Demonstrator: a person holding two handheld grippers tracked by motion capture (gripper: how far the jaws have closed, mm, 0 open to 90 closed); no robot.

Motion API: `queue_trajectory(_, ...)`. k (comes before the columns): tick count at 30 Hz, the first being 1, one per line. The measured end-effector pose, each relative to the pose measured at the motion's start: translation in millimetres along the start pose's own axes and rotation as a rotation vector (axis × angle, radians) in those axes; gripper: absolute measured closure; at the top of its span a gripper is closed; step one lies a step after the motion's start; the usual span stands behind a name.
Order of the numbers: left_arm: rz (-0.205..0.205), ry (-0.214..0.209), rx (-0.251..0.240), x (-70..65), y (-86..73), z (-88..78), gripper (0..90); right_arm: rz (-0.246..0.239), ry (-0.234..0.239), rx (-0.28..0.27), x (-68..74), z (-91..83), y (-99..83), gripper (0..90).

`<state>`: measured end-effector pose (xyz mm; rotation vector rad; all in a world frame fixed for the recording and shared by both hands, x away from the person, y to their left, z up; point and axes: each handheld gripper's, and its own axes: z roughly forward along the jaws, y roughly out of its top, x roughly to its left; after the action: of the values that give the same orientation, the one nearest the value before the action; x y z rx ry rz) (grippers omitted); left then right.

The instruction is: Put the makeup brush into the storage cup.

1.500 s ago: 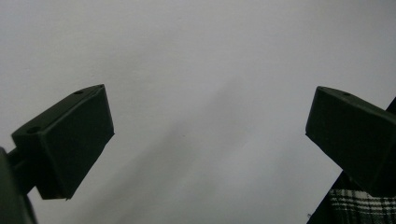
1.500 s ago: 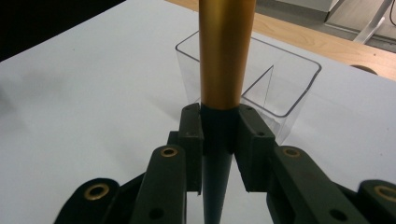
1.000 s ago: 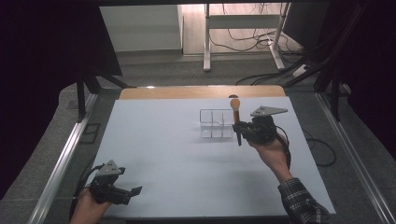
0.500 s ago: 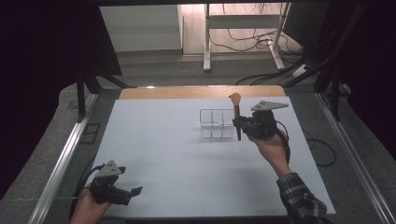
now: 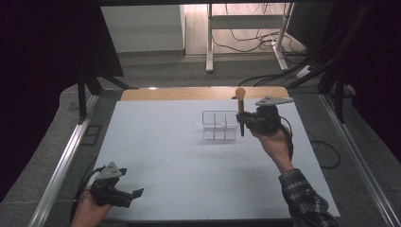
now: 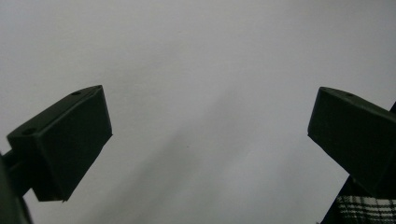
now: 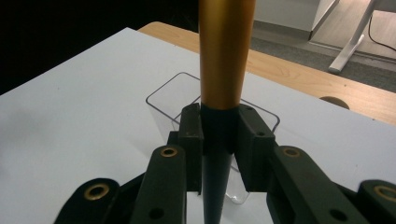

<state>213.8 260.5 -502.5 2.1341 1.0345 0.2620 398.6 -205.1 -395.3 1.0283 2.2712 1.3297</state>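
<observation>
A: Right gripper [image 5: 242, 124] clamped on a makeup brush [image 5: 240, 109], just right of centre in the high view, beside the right edge of the clear organiser [image 5: 218, 126].

B: Held upright?

A: Yes. Gold handle up, dark tapered end pointing down, just beside the organiser's right-hand compartment. Seen close in the right gripper view: jaws shut on the brush [image 7: 223, 93] right where gold meets black, organiser [image 7: 163, 100] behind and below.

B: Handling?

A: Looks light and stiff. Smooth, glossy, round handle, so probably slippery and prone to swivelling between flat pads. Best taken near the join, as now, close to the balance point. Thin clear plastic organiser, likely light enough to skid if knocked.

B: Hand pose?

A: Right hand [image 5: 274, 142] reaching up from lower right, forearm in a plaid sleeve [image 5: 302, 198], gripper turned level toward the left.

B: And the other?

A: Left gripper [image 5: 135, 193] low at lower left, resting by the near edge of the worktop [image 5: 161, 156]. Jaws wide apart in the left gripper view, nothing between, bare white surface ahead.
</observation>
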Motion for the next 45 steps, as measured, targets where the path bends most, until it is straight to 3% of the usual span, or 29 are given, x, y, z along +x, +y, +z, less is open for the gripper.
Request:
queue_trajectory(13, -0.007, -0.006, -0.005, 1.8, -0.5, -0.4, 0.0, 0.003, -0.023, -0.013, -6.7, 9.9, 10.0, 73.5)
queue_trajectory(18, -0.029, -0.024, -0.015, 2.2, -0.4, -0.6, 0.0, 0.010, -0.029, -0.030, -8.1, 15.0, 12.0, 73.5)
queue_trajectory(36, -0.040, -0.055, -0.019, 3.2, -0.8, -0.1, 0.0, 0.009, -0.058, -0.052, -13.8, 31.3, 25.1, 73.4)
queue_trajectory(45, -0.040, -0.052, -0.015, 3.2, -0.7, 0.1, 0.0, 0.003, -0.064, -0.056, -17.3, 34.8, 31.8, 73.4)
